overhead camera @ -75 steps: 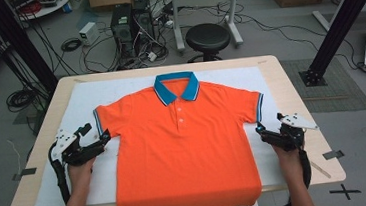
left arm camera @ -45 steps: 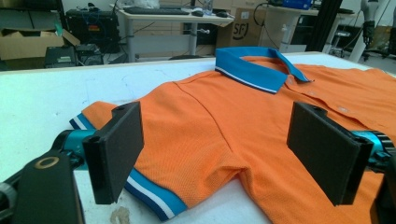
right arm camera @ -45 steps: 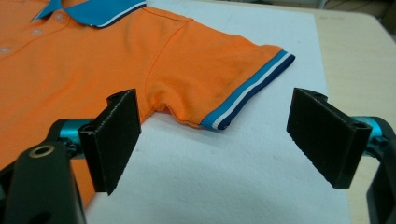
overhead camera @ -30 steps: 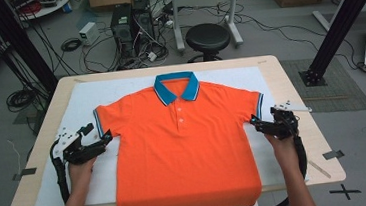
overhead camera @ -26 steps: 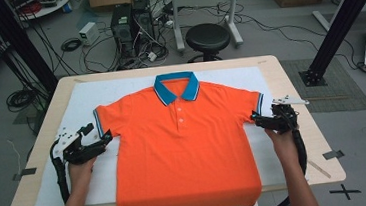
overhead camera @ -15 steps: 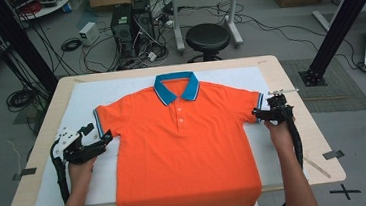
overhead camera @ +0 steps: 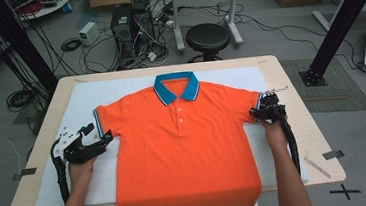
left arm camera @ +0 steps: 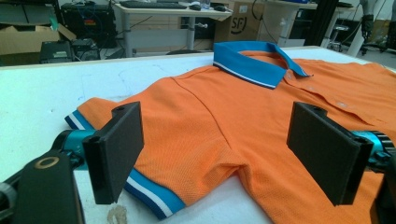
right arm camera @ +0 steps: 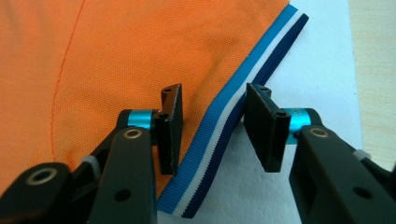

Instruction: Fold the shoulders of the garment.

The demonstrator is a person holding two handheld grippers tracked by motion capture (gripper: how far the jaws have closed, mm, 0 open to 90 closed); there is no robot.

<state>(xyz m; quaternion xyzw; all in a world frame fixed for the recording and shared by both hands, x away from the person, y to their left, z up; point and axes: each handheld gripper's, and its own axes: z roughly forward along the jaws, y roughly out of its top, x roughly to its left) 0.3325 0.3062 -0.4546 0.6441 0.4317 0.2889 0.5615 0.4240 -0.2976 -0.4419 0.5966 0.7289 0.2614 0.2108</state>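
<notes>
I see a grey floor strewn with black cables beyond the table (overhead camera: 303,122), a pale wooden top with rounded corners; a round black stool (overhead camera: 207,37) stands just behind its far edge, a computer tower (overhead camera: 130,25) further back, a black frame post (overhead camera: 337,24) slanting at the right; a white mat (overhead camera: 95,93) covers most of the tabletop, matte and slightly scuffed.

The orange polo shirt (overhead camera: 185,148) lies flat on the mat, front up, sleeves spread, its hem reaching the near edge of the table; the knit is a fine piqué weave, visibly grainy in the right gripper view; the collar (overhead camera: 176,86) is stiff blue with a thin white line; each sleeve ends in a ribbed cuff banded blue, white and navy.

My left gripper (overhead camera: 95,139) sits at the shirt's left sleeve, jaws spread wide, flat black pads well apart with the sleeve cuff (left arm camera: 144,196) lying below them, untouched; my right gripper (right arm camera: 212,128) straddles the right sleeve cuff (right arm camera: 243,112), its jaws having just been closing, now narrow, the ribbed band between the pads yet with gaps visible on both sides, not pinched.
</notes>
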